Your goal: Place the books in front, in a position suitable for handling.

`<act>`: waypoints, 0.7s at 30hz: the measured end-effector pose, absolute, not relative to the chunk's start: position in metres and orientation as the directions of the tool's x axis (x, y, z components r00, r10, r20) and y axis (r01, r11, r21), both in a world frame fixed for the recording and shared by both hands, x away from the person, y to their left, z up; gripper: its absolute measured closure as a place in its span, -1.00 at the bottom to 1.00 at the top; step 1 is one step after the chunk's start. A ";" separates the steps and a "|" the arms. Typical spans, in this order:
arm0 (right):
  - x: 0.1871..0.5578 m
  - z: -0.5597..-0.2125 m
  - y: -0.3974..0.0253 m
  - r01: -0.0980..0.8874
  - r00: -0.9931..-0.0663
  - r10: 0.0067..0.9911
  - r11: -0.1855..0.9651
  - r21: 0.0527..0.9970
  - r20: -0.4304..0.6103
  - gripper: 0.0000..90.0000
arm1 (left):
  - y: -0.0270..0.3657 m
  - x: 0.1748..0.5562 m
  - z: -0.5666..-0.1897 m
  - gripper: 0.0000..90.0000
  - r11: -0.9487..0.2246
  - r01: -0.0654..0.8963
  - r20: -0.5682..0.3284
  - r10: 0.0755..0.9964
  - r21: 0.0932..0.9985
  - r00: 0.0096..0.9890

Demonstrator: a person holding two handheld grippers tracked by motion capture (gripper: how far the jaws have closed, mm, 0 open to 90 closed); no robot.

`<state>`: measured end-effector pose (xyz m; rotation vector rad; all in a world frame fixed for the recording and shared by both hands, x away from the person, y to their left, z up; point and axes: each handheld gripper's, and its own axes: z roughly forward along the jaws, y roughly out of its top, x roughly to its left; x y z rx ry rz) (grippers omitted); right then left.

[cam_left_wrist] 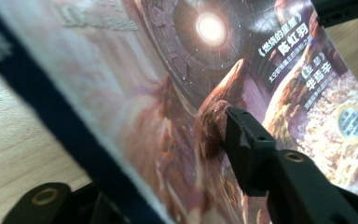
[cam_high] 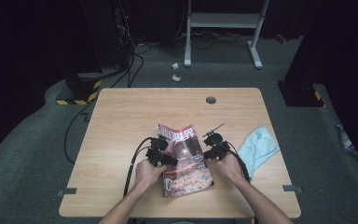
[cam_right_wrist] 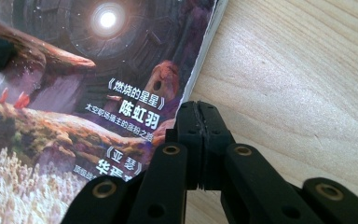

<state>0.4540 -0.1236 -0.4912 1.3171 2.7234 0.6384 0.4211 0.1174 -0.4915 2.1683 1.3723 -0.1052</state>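
Left gripper: magazine is pinched at its left edge, near the spine; one jaw is pressed on the cover, the other is tucked under the lifted pages. In the left gripper view the cover is tilted up off the wood, so the grip seems meant to raise or fold that side.
Right gripper: jaws are pressed together, nothing seen between them; tips are set at the mag's right edge, just touching or just beside the cover, can't be told which. Prob. held there to steady the edge while the other side is lifted.
Magazine: found centre-front of the table, between both hands, cover up, top part curled upward.
Blue cloth: left crumpled to the right of the right gripper, apart from the mag, not in use.
Cable hole: seen at the far edge of the tabletop, well apart from the work.
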 end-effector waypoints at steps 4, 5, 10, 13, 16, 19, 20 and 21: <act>0.450 -0.492 -0.123 0.723 -0.648 0.753 0.560 0.404 0.116 0.90 | 0.123 0.422 -0.488 0.50 -0.301 0.854 -0.368 0.804 0.424 0.467; 0.450 -0.492 -0.123 0.707 -0.660 0.744 0.570 0.419 0.101 0.88 | 0.124 0.422 -0.487 0.52 -0.293 0.855 -0.373 0.804 0.428 0.463; 0.446 -0.493 -0.125 0.683 -0.672 0.737 0.577 0.448 0.076 0.75 | 0.129 0.423 -0.484 0.62 -0.277 0.860 -0.399 0.796 0.429 0.455; 0.442 -0.495 -0.128 0.653 -0.686 0.727 0.590 0.476 0.040 0.62 | 0.132 0.423 -0.482 0.68 -0.275 0.861 -0.415 0.787 0.428 0.457; 0.436 -0.497 -0.134 0.627 -0.691 0.723 0.593 0.504 0.008 0.53 | 0.131 0.425 -0.476 0.71 -0.289 0.857 -0.408 0.784 0.427 0.468; 0.431 -0.500 -0.142 0.616 -0.680 0.733 0.579 0.534 -0.012 0.37 | 0.131 0.427 -0.470 0.75 -0.303 0.850 -0.406 0.776 0.431 0.483; 0.430 -0.501 -0.144 0.614 -0.674 0.739 0.572 0.544 -0.016 0.32 | 0.130 0.428 -0.468 0.76 -0.312 0.848 -0.400 0.775 0.429 0.488; 0.429 -0.502 -0.146 0.613 -0.668 0.744 0.564 0.553 -0.018 0.26 | 0.130 0.429 -0.466 0.77 -0.319 0.846 -0.398 0.774 0.427 0.493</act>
